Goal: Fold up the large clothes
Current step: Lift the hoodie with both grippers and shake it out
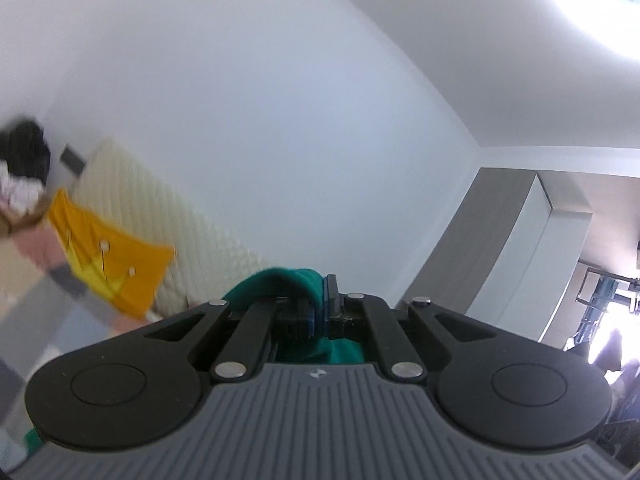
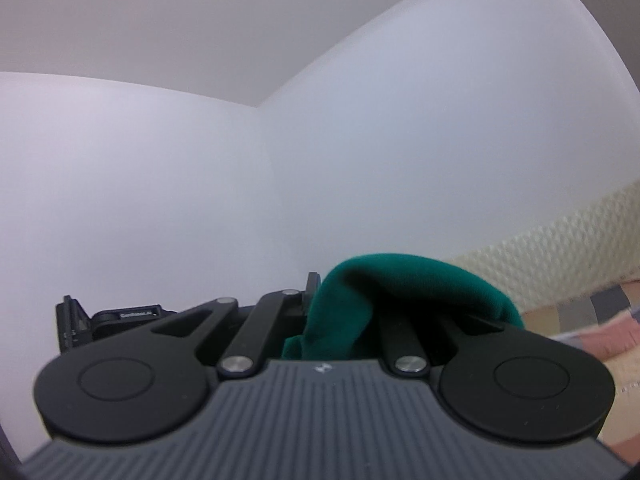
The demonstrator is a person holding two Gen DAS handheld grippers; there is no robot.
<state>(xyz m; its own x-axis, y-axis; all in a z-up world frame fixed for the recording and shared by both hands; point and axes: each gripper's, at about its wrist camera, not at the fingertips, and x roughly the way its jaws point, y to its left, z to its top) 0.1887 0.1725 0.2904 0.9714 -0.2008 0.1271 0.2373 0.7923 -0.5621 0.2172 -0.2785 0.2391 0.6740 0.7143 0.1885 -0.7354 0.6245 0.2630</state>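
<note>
Surroundings, left wrist view: white wall (image 1: 260, 120) ahead; cream quilted headboard (image 1: 132, 200) at lower left; yellow-orange cloth (image 1: 112, 264) in front of it, blurred. Dark bundle (image 1: 24, 148) at the far left edge, blurred beyond identification. Patchwork bed cover (image 1: 36, 300) in grey, pink and beige below the cloth. Grey and white wardrobe (image 1: 500, 248) at right; bright ceiling light (image 1: 600, 0) at top right; overexposed area with indistinct clutter at the far right edge.

Surroundings, right wrist view: corner of two white walls and ceiling; quilted headboard (image 2: 560, 240) at right; patchwork bed cover (image 2: 580, 312) beneath it. Nothing between either gripper and the wall.

Pose: left gripper (image 1: 320, 312) held high, aimed slightly above level toward the wall, rolled so the room appears tilted. Right gripper (image 2: 320, 304) likewise raised, aimed slightly above level into the corner.

Jaws: left jaws clamped narrow on a fold of the green garment (image 1: 280, 284), blue pads pressed against the fabric. Right jaws closed narrow on the green garment (image 2: 400, 288), fabric bunched over and draped across the right finger.

Hidden: right pads covered by fabric. Bulk of the garment below both cameras, out of frame. Black device (image 2: 108, 320) at left of the right wrist view, partly cut off, label illegible.
</note>
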